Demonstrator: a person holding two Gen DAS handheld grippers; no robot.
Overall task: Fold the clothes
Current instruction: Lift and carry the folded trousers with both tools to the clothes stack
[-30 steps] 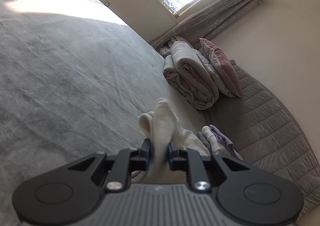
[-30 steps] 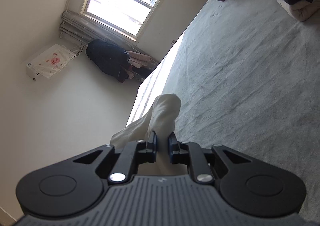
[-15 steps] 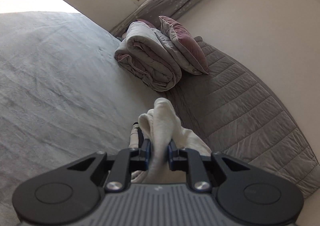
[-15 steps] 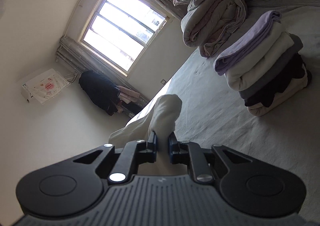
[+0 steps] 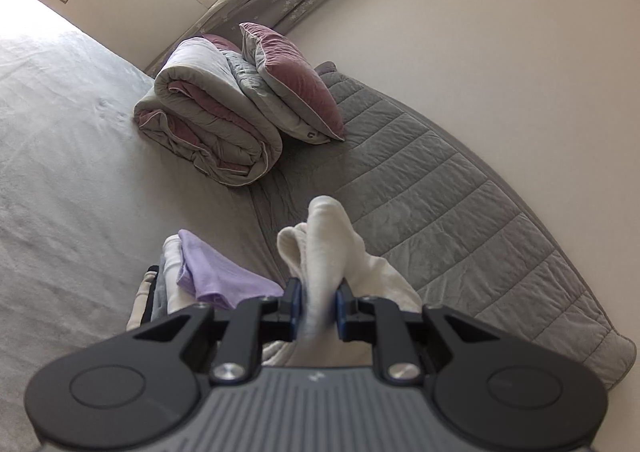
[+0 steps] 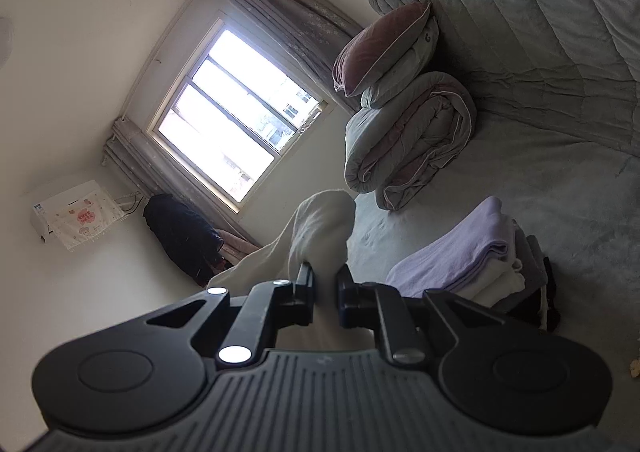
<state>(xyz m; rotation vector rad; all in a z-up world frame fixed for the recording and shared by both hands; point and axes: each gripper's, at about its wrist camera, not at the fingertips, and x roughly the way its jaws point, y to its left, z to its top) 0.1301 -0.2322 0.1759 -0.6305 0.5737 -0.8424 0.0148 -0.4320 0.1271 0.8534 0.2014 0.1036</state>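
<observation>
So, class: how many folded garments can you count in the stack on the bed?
About 5, stacked: lilac top layer, white garment under it, grey one, then a dark one, and a cream one lowest. More may be hidden.

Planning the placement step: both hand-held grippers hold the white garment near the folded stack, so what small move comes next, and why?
Probably lower the white garment onto the purple top of the folded stack. The left hand-held gripper and right hand-held gripper both clamp it, and the stack lies close below.

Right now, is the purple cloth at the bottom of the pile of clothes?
No, the purple cloth lies on top of the stack of folded clothes, with white, grey and dark pieces under it.
</observation>
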